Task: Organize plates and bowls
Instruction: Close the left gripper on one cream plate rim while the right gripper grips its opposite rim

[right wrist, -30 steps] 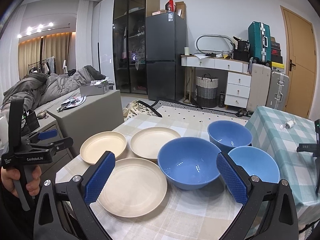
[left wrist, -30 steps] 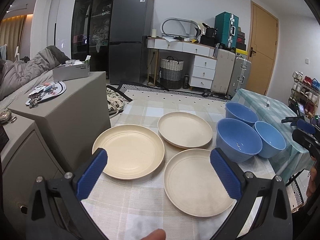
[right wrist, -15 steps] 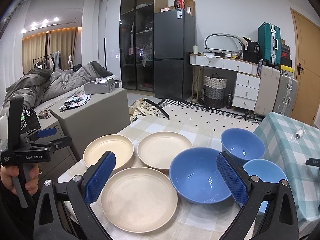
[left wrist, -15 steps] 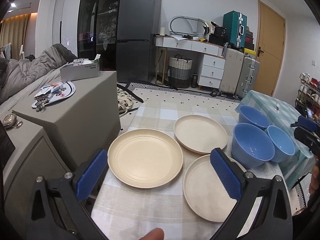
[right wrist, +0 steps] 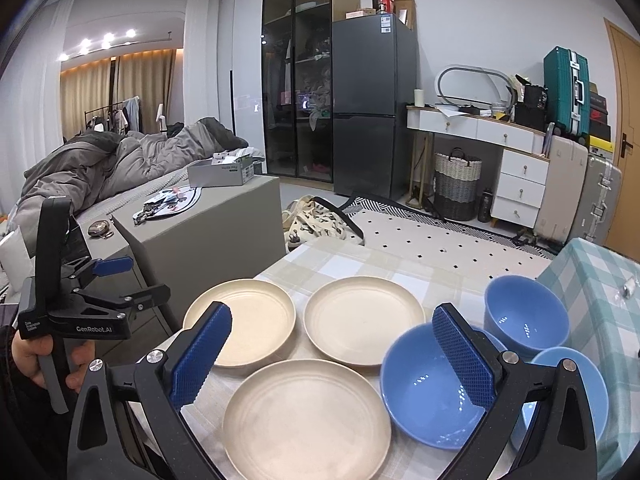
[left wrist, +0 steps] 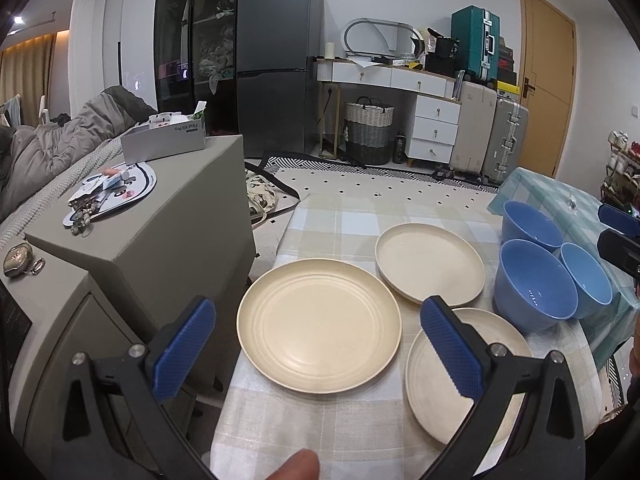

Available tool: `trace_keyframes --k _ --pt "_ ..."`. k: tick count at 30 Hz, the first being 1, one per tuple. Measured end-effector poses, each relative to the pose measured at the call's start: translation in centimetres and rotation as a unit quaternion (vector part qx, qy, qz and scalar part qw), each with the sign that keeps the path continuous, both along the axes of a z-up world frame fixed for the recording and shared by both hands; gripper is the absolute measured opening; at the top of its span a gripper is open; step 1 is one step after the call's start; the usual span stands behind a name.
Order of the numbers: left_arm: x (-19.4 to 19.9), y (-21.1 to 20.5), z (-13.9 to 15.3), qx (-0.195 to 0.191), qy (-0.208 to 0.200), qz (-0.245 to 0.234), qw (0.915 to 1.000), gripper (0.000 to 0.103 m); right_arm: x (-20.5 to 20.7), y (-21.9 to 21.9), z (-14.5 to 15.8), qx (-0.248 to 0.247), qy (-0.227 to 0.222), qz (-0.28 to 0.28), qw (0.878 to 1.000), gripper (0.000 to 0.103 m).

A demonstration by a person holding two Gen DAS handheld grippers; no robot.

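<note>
- Plates and bowls sit together on the worktop (left wrist: 332,216), which is covered by a beige checked cloth.
- Three cream plates form a cluster: the left plate (left wrist: 319,325) nearest the worktop's left edge, the far plate (left wrist: 430,262) behind it to the right, and the near plate (left wrist: 500,396) closest to the person. Their rims lie just beside one another; whether they touch cannot be told.
- Three blue bowls stand to the right of the plates: the large bowl (right wrist: 430,386) just beside the near plate, the far bowl (right wrist: 526,318) behind it, and a small bowl (right wrist: 576,376) at the right edge, partly hidden by the tool's arm.
- The left tool (left wrist: 320,342) hangs above the left plate with its blue pads spread wide, gripping nothing; the right pad overlaps the near plate in the left wrist view.
- The right tool (right wrist: 334,354) is likewise released, hovering over the near plate and the large bowl, holding nothing.
- In the right wrist view a hand (right wrist: 30,362) grips the left tool's handle at the far left.
- A grey cabinet (left wrist: 160,232) stands just left of the worktop, carrying a box (left wrist: 164,140) and small clutter.
- Farther back: a dark fridge (left wrist: 280,60), a white desk (left wrist: 400,80), a woven basket (left wrist: 368,128) and suitcases (left wrist: 476,40).
</note>
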State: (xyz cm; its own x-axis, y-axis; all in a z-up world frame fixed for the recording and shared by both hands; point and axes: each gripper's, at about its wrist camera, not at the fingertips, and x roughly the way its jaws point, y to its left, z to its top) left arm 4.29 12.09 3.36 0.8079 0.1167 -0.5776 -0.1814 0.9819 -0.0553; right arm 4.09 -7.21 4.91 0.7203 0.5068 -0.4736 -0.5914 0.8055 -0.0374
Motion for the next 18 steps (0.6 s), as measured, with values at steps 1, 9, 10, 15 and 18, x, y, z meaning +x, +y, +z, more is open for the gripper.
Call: trace_keyframes --k 1,9,10,15,18 --pt "0.1 0.3 0.0 -0.002 0.0 0.002 1.0 0.103 0.3 0.4 0.0 0.0 0.001 0.002 1.0 0.103" --pt "1.3 3.0 0.0 -0.009 -0.003 0.029 0.9996 0.103 2.9 4.1 -0.6 -0.007 0.014 0.014 1.0 0.102" --pt "1.4 3.3 -0.1 -0.011 -0.001 0.028 0.9996 0.103 3.2 4.5 -0.7 -0.008 0.015 0.014 1.0 0.102" --pt "2.5 4.8 -0.9 -0.019 0.011 0.031 0.9993 0.103 4.8 6.4 -1.6 -0.011 0.024 0.016 1.0 0.101" --pt "3.2 5.3 -1.4 -0.017 0.018 0.031 0.9992 0.102 5.8 7.2 -2.3 -0.013 0.032 0.017 0.999 0.099"
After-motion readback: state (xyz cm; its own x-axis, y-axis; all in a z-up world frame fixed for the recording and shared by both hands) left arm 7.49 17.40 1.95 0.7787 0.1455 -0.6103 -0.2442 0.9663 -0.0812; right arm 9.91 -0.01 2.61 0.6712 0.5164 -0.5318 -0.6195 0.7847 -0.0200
